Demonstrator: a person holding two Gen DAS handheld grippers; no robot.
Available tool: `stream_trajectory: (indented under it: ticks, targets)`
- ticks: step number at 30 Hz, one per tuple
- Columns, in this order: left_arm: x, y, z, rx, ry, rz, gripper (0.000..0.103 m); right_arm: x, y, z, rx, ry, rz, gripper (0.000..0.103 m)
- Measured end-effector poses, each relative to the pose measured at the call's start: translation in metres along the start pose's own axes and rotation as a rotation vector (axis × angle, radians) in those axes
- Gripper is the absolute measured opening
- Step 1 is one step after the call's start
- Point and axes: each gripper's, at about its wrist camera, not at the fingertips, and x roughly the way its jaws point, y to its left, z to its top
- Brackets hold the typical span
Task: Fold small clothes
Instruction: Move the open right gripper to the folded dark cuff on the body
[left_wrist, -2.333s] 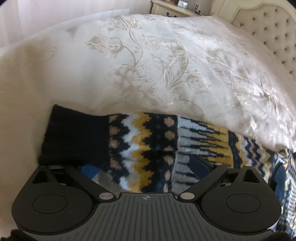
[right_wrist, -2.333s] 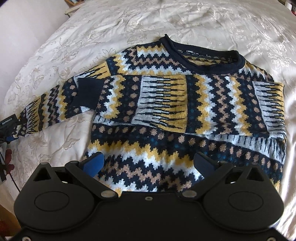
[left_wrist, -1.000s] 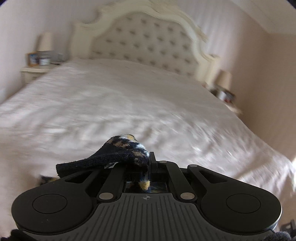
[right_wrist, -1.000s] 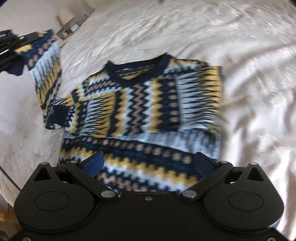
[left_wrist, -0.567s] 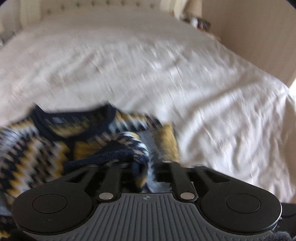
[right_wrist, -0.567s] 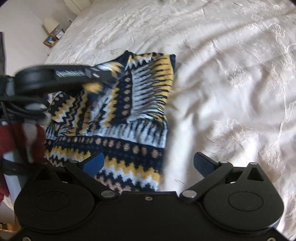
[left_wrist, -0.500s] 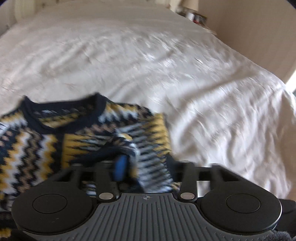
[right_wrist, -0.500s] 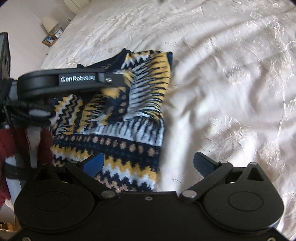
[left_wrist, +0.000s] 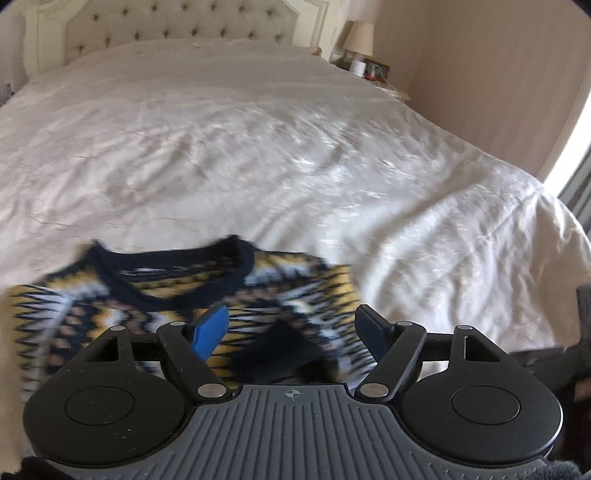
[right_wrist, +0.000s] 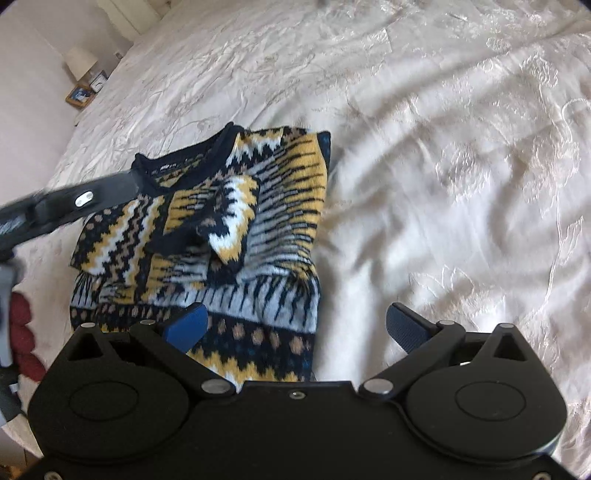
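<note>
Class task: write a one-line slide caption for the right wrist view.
Open right gripper above a patterned sweater, sleeves folded in, on a white bedspread.

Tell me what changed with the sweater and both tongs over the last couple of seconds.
The left tongs gripped the outstretched sleeve, carried it across the sweater and let go; they are now open, with the sleeve lying bunched on the chest. The right tongs stayed open and empty near the hem. The other sleeve stayed folded across, and the sweater stayed on the bedspread.
</note>
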Motion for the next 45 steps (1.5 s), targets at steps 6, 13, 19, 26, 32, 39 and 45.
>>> stream_trajectory:
  ticks: [6,13,19,26,32,39,45]
  targets:
    - [0.018,0.063,-0.012,-0.037,0.098,0.147,0.077,0.005,0.022,0.014,-0.021,-0.023,-0.024,0.103]
    - [0.038,0.139,-0.043,-0.082,0.249,0.275,0.077,0.015,0.062,0.027,-0.118,-0.023,-0.045,0.103]
    - [0.012,0.151,-0.040,-0.138,0.175,0.139,0.077,0.030,0.091,0.029,-0.192,-0.009,-0.063,0.103]
    - [-0.017,0.154,-0.054,-0.202,0.119,0.126,0.078,0.044,0.142,0.028,-0.404,-0.022,-0.072,0.103]
    - [-0.024,0.169,-0.068,-0.272,0.143,0.163,0.078,0.088,0.162,0.029,-0.619,0.018,-0.192,0.103]
    - [-0.037,0.178,-0.071,-0.280,0.137,0.214,0.078,0.081,0.093,0.057,-0.322,-0.025,-0.319,0.103]
    - [-0.035,0.179,-0.056,-0.259,0.111,0.235,0.078,0.058,0.057,0.058,-0.202,-0.059,-0.362,0.103]
